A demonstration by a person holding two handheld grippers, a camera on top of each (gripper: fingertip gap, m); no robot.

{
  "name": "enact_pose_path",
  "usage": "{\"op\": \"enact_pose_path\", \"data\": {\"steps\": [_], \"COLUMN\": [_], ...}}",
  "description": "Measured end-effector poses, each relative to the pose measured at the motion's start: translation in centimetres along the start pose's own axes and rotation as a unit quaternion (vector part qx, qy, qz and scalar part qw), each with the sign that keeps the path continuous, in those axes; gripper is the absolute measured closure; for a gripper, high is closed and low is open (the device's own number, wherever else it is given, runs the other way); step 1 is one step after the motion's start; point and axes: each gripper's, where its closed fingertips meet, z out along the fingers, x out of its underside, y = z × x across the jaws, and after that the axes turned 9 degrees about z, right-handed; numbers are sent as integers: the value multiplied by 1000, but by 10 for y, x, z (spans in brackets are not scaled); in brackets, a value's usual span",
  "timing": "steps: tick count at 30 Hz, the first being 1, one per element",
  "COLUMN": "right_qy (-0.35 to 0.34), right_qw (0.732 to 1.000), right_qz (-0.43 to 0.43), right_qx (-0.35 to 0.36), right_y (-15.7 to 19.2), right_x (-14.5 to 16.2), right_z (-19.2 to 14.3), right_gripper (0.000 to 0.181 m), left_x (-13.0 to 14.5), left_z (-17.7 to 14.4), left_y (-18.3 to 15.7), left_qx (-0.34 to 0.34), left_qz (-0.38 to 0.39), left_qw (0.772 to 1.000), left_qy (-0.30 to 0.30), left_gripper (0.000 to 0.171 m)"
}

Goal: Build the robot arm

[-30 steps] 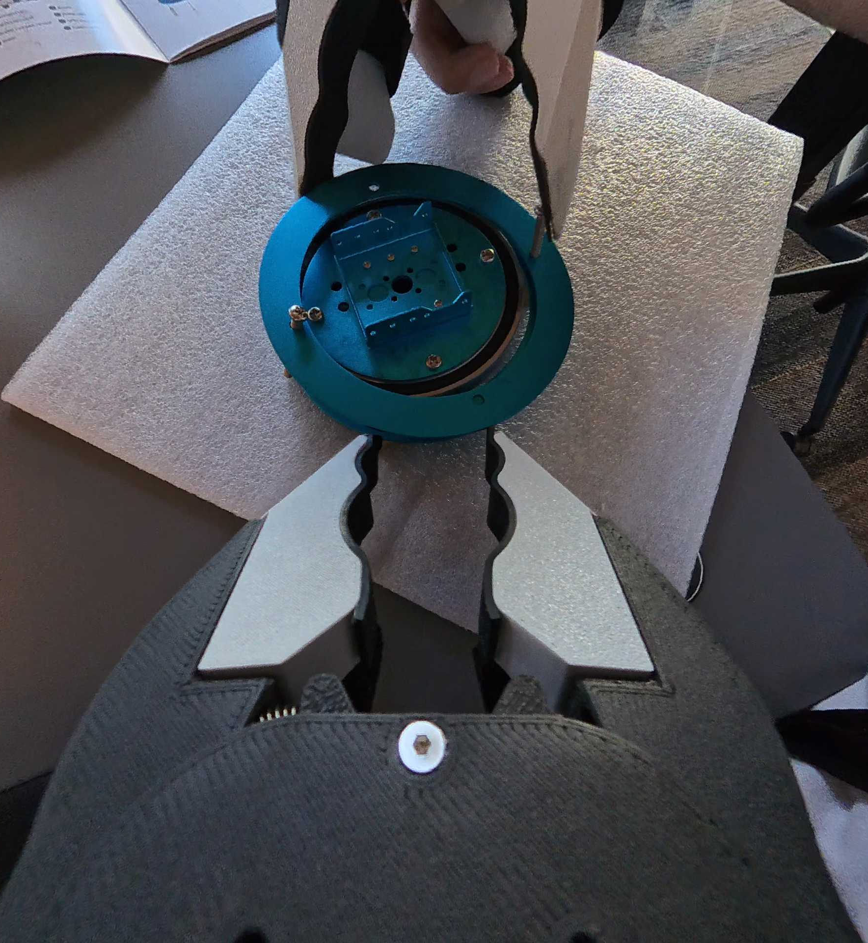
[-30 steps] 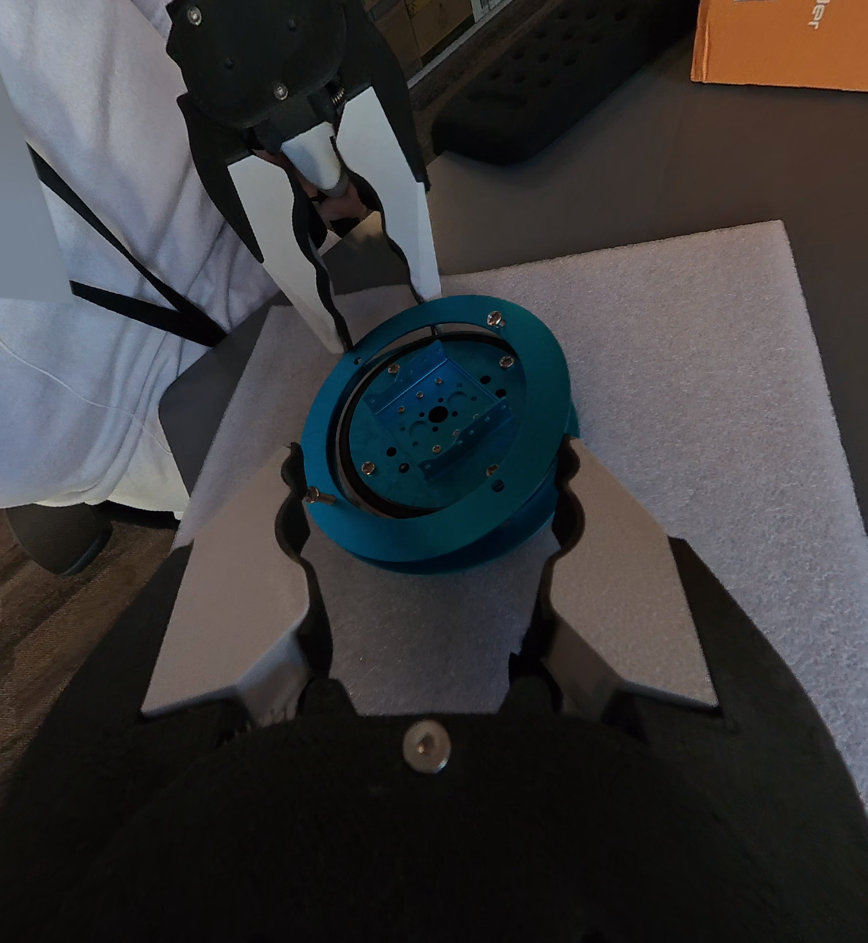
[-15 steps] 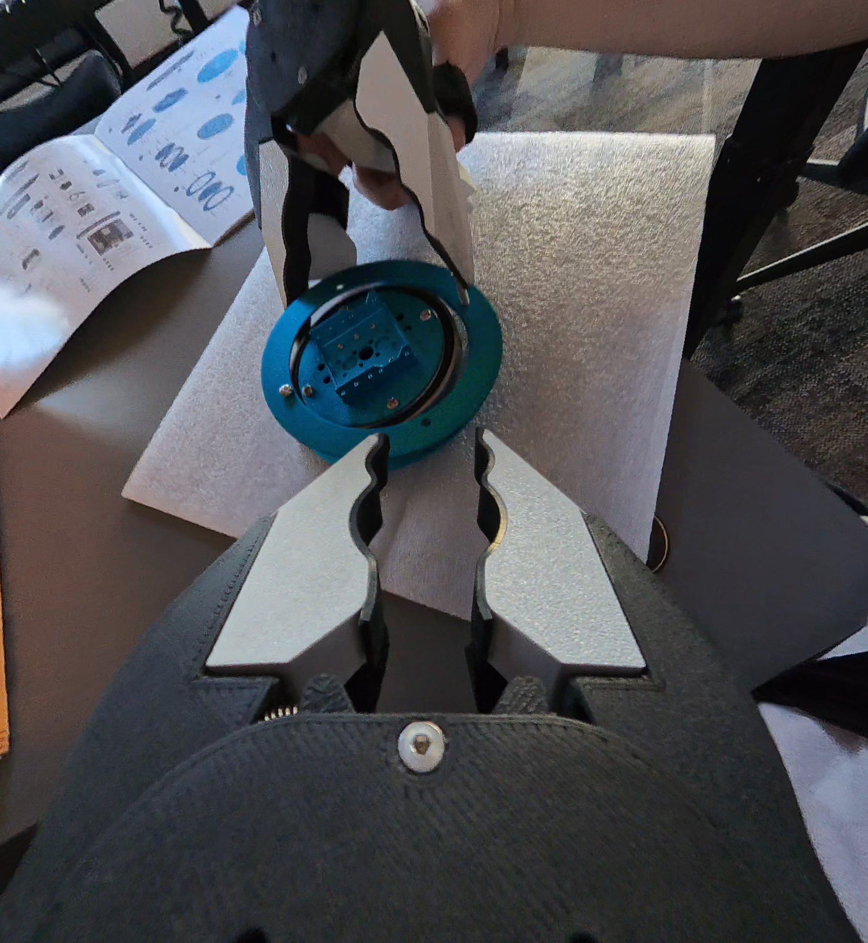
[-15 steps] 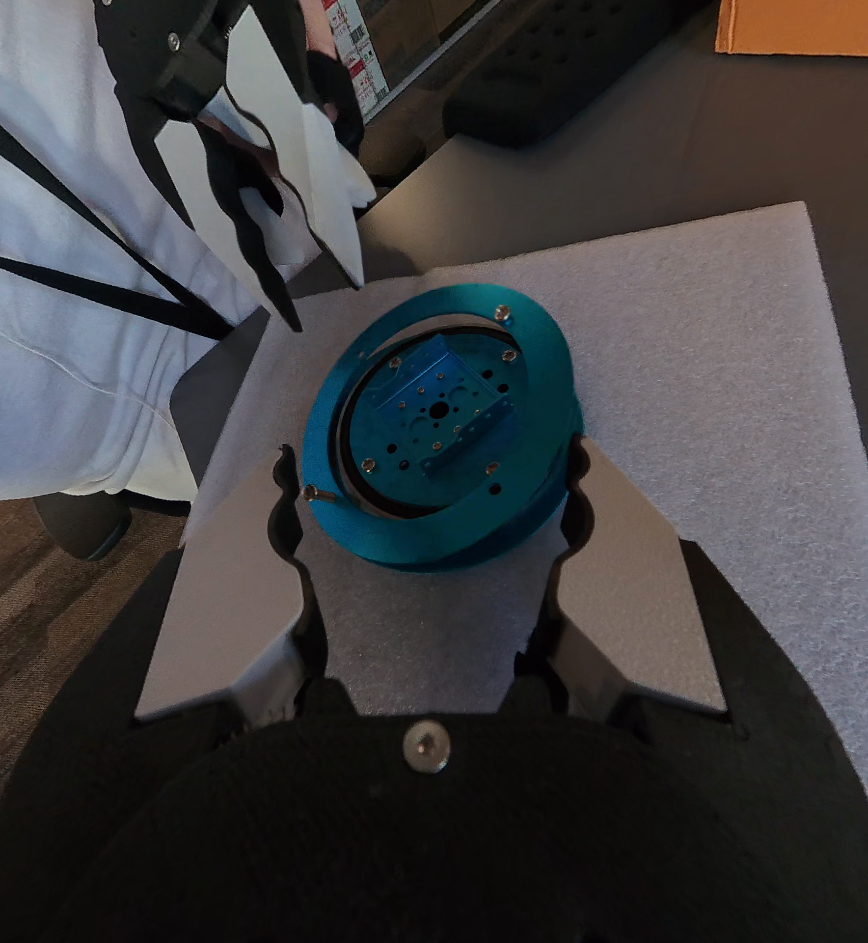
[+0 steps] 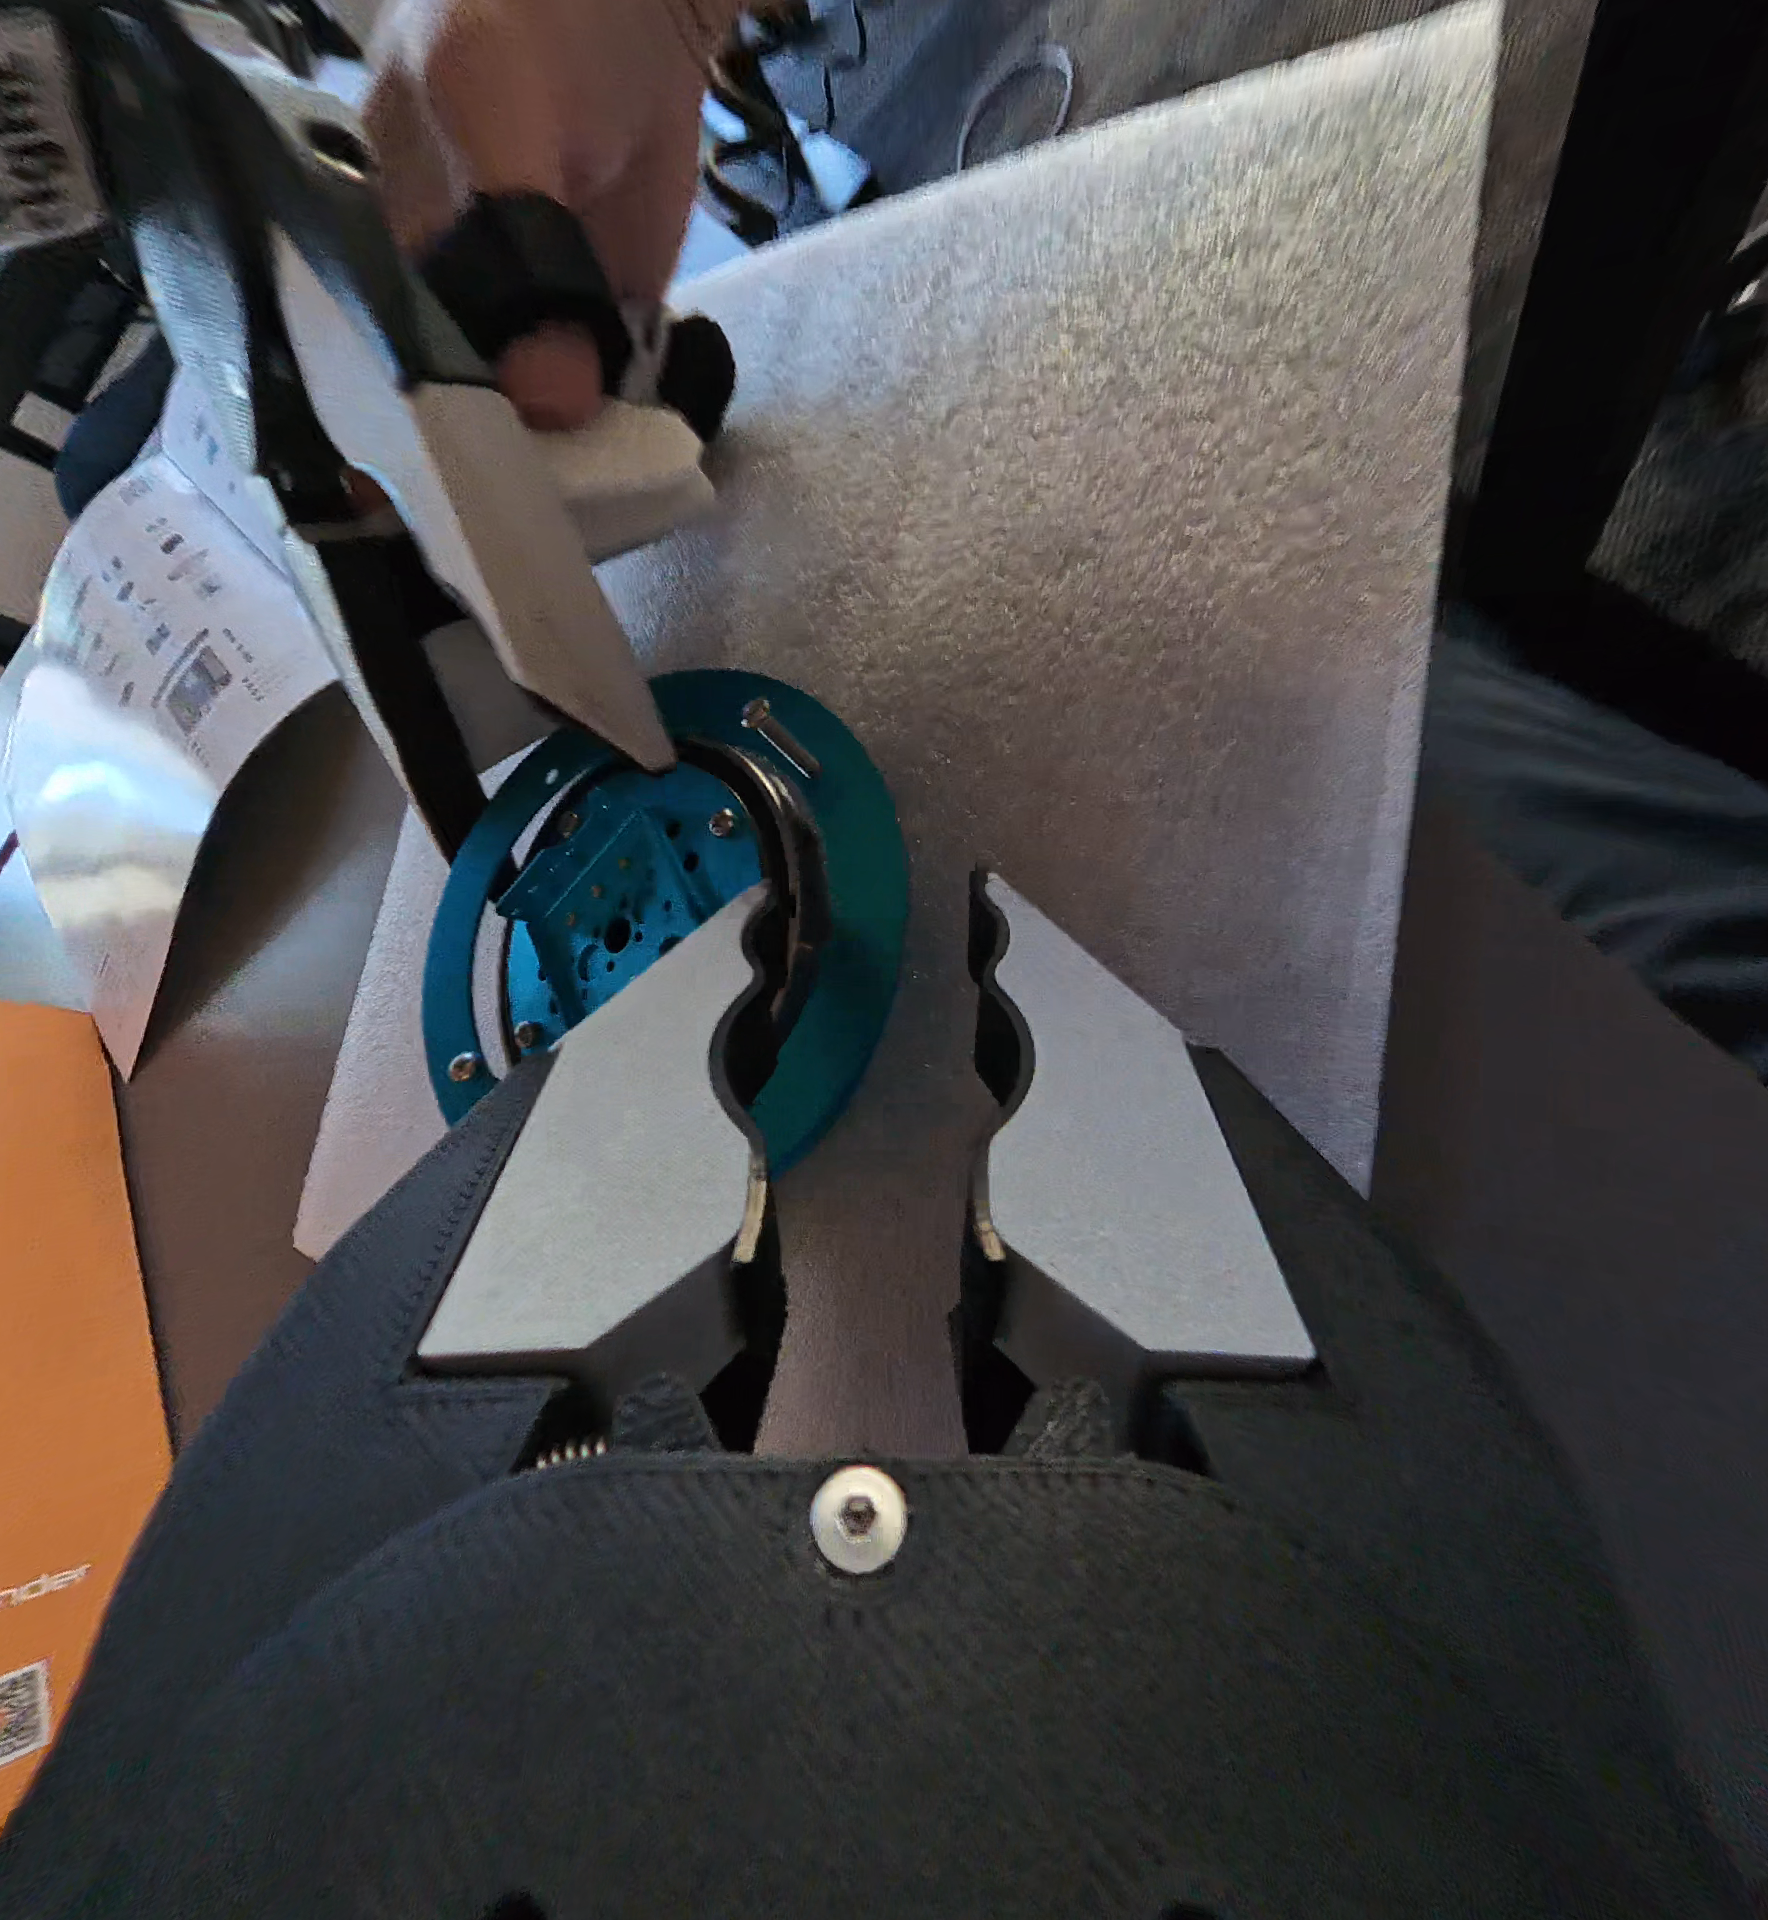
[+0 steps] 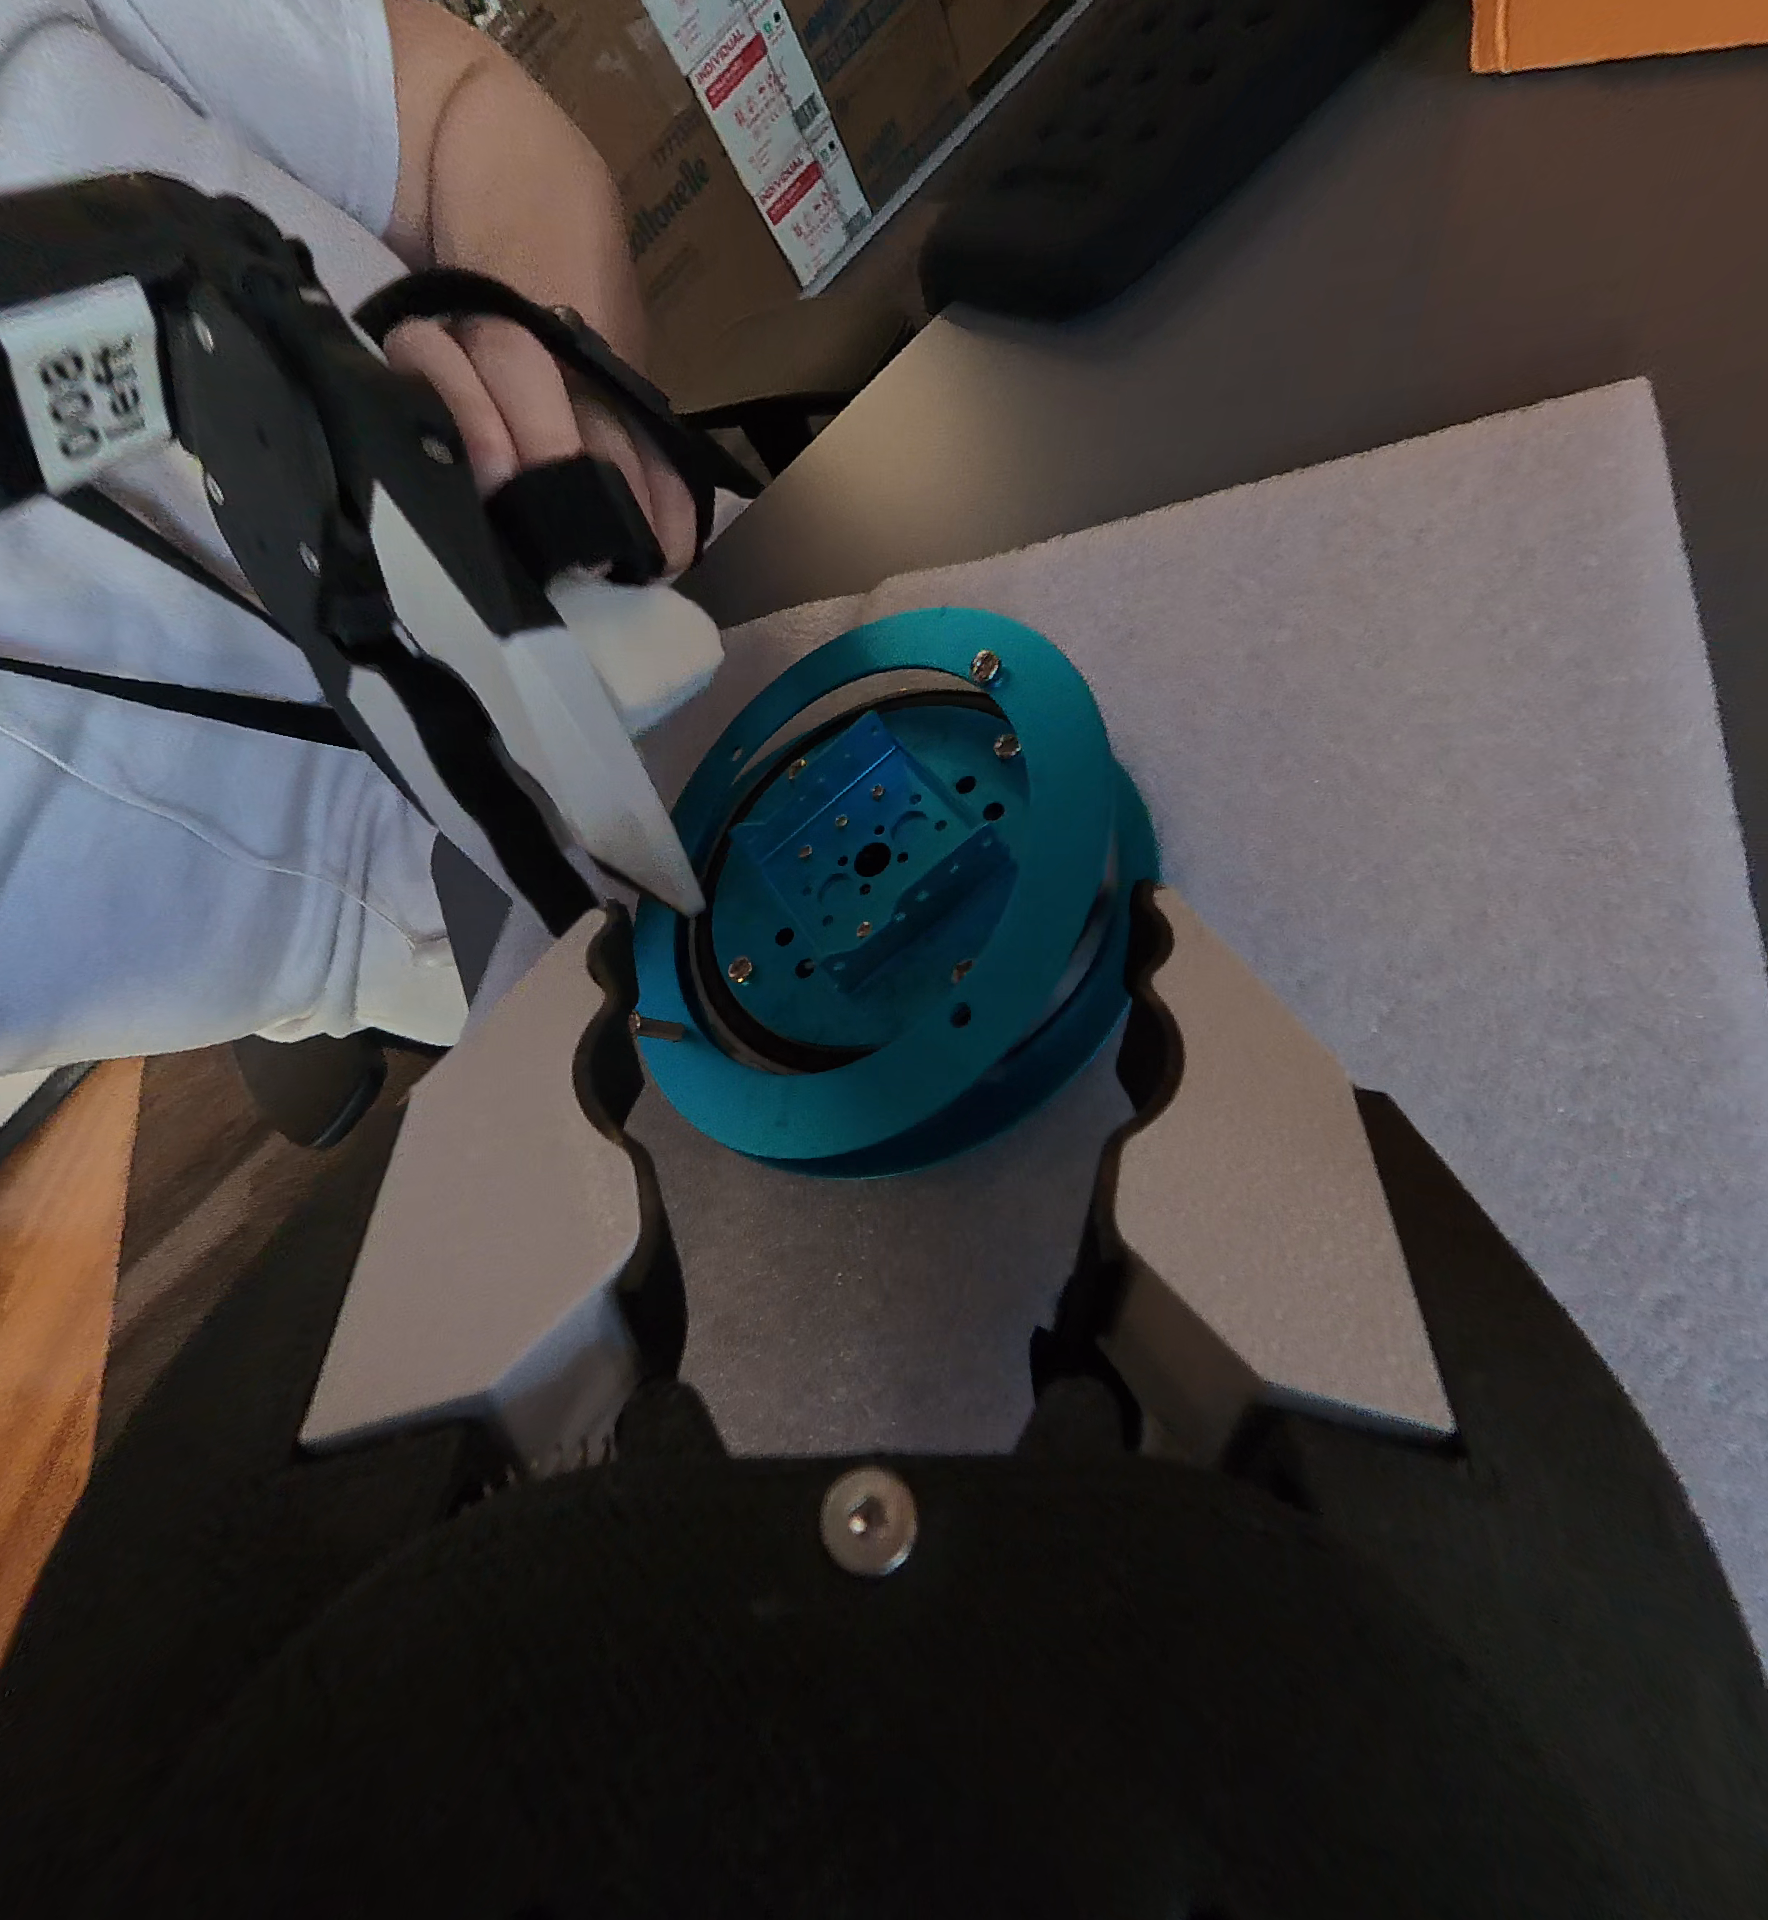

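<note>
Dark grey table (image 6: 1482, 260) carries a white foam sheet (image 6: 1431, 727), lying flat. On the table beside it, in the left wrist view: an open printed booklet (image 5: 163, 665), pages curling, and an orange box (image 5: 18, 1299) at the edge.

right hand-held gripper (image 6: 875, 914): fingers spread on either side of the teal ring assembly (image 6: 890, 894), touching its edges
ring: tilted, on white foam sheet (image 6: 1379, 748)
inner part: blue square bracket (image 6: 864, 852)
left hand-held gripper (image 6: 641, 883): one fingertip at the ring's inner edge
counter (image 6: 1545, 239): dark, under the foam
</note>
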Motion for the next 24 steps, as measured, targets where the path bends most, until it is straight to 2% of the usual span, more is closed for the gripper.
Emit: {"op": "enact_pose_path", "data": {"steps": [2, 4, 15, 18, 19, 22, 24], "right_qy": [2, 8, -2, -7, -15, -60, -124], "right_qw": [1000, 1000, 1000, 1000, 999, 989, 968], "right_qz": [-2, -1, 1, 21, 22, -30, 16], "right_qx": [-4, -9, -10, 10, 25, 132, 218], "right_y": [-1, -1, 0, 3, 6, 14, 15], "right_x": [-1, -1, -2, 2, 4, 11, 12], "right_z": [0, 2, 2, -4, -8, -28, -46], "right_gripper": [91, 92, 93, 92, 92, 101, 113], "left_x": [3, 4, 3, 3, 3, 3, 3], "left_z": [2, 2, 0, 0, 0, 0, -1], "left_y": [6, 9, 7, 6, 6, 6, 6], "left_qx": [-26, -37, -39, -33, -35, -41, -40], "left_qz": [28, 45, 9, 4, 4, 6, 6], "left_qw": [999, 998, 999, 999, 999, 999, 999], "left_qy": [15, 21, 13, 9, 7, 2, -3], "left_gripper": [149, 146, 151, 151, 152, 152, 152]}}
